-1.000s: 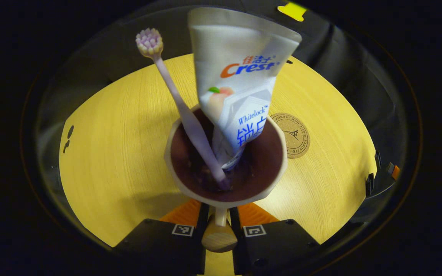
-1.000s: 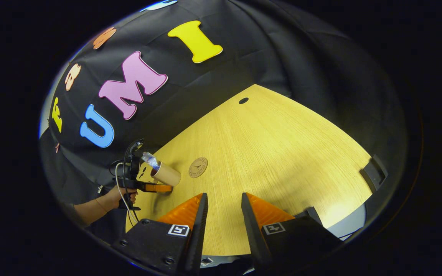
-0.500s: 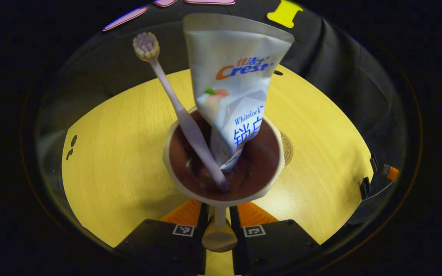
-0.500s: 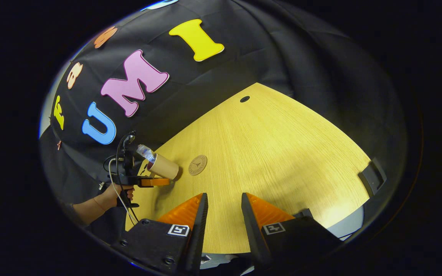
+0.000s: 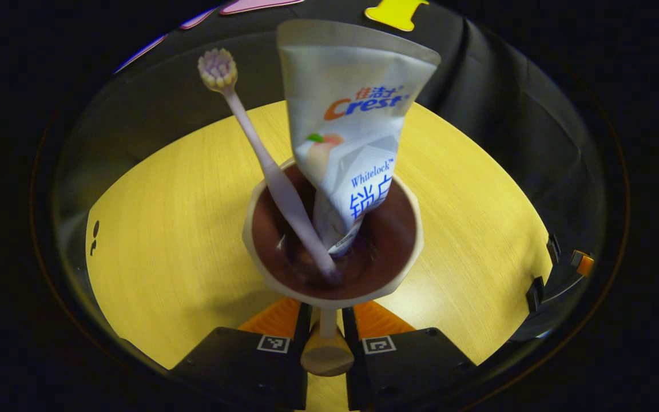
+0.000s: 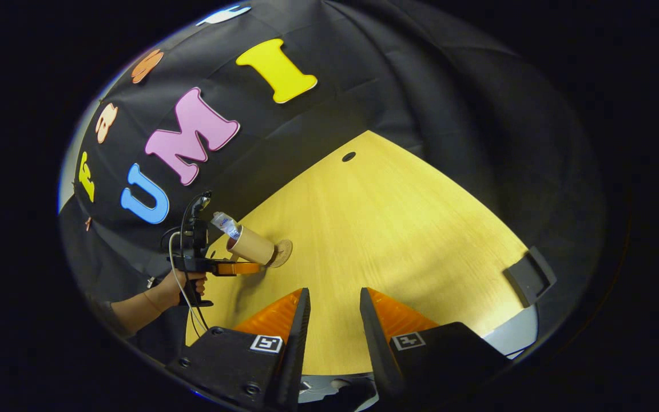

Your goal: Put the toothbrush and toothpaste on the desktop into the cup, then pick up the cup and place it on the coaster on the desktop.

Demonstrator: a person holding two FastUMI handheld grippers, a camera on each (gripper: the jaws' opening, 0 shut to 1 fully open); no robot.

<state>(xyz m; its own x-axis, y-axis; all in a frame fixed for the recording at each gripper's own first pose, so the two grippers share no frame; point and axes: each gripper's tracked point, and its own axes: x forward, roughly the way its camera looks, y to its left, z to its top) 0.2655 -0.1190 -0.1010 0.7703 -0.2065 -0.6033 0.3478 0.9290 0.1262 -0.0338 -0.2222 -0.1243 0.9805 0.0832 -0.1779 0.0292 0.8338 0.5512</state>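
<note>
Above a yellow wood desk (image 6: 386, 229) ringed by black cloth (image 6: 421, 97), the left gripper (image 5: 327, 335) clamps the cup (image 5: 332, 240) by its handle. The cup, holding toothbrush (image 5: 261, 160) and toothpaste (image 5: 352, 126), overlaps the coaster (image 6: 281, 252). The right gripper (image 6: 332, 320) hangs with fingers apart, empty.

Carried by the left gripper (image 6: 249, 268), the cup (image 6: 251, 246) has moved rightward from beside the coaster (image 6: 282, 252) to over it, covering its left part in the right gripper view.

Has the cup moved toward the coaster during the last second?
Yes. In the right gripper view the cup, held by the left claw, now overlaps the coaster; earlier a gap separated them.
</note>
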